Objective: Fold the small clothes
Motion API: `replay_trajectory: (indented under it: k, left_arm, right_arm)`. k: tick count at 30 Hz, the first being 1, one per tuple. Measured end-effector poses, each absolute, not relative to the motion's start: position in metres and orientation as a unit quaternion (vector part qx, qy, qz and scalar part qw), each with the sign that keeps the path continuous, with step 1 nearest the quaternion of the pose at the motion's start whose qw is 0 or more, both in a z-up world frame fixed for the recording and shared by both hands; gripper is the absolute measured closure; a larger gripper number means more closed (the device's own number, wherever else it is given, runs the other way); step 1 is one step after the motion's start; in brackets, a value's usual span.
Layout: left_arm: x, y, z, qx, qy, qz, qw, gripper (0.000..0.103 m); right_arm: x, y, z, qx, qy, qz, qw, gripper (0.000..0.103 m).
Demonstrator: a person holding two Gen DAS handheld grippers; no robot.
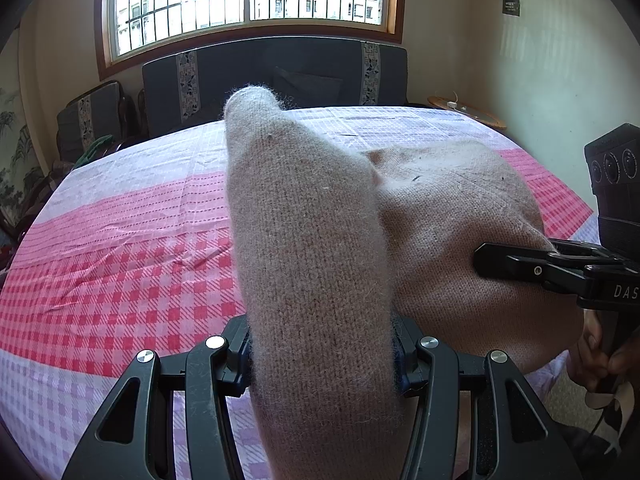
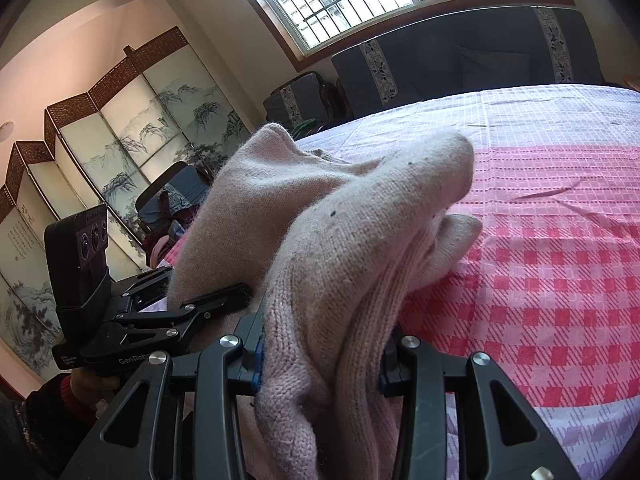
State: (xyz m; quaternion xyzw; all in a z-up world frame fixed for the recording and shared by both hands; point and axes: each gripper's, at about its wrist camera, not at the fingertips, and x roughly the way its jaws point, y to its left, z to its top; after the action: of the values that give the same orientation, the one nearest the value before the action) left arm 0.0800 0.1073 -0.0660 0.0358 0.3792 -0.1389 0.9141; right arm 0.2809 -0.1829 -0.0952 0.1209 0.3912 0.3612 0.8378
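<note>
A fuzzy beige-pink knitted garment (image 1: 312, 240) is held up over the bed between both grippers. My left gripper (image 1: 322, 348) is shut on a thick bunched fold of it, which rises up and away from the jaws. To the right, my right gripper (image 1: 516, 260) pinches the garment's other side. In the right wrist view the right gripper (image 2: 320, 360) clamps ribbed, bunched knit (image 2: 360, 248), and the left gripper (image 2: 216, 304) bites the cloth at the left. The cloth hides the fingertips of both grippers.
Under the garment lies a bed with a red, pink and lilac checked sheet (image 1: 120, 240) (image 2: 540, 240). Dark cushioned seats (image 1: 280, 68) stand beyond it under a barred window. A painted folding screen (image 2: 120, 140) stands left; a round side table (image 1: 468, 112) right. A hand (image 1: 596, 360) grips the right handle.
</note>
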Motion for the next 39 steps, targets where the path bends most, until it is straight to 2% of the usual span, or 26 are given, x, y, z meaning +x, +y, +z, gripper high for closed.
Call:
replay_trajectory:
  k: [28, 39]
  left_arm:
    - [0.086, 0.125, -0.091, 0.002, 0.388, -0.155, 0.909, 0.049]
    - [0.083, 0.133, -0.097, -0.007, 0.389, -0.144, 0.91, 0.038]
  right_arm:
    - [0.28, -0.185, -0.119, 0.128, 0.414, 0.347, 0.832, 0.066]
    - [0.282, -0.178, -0.125, 0.121, 0.425, 0.339, 0.831, 0.066]
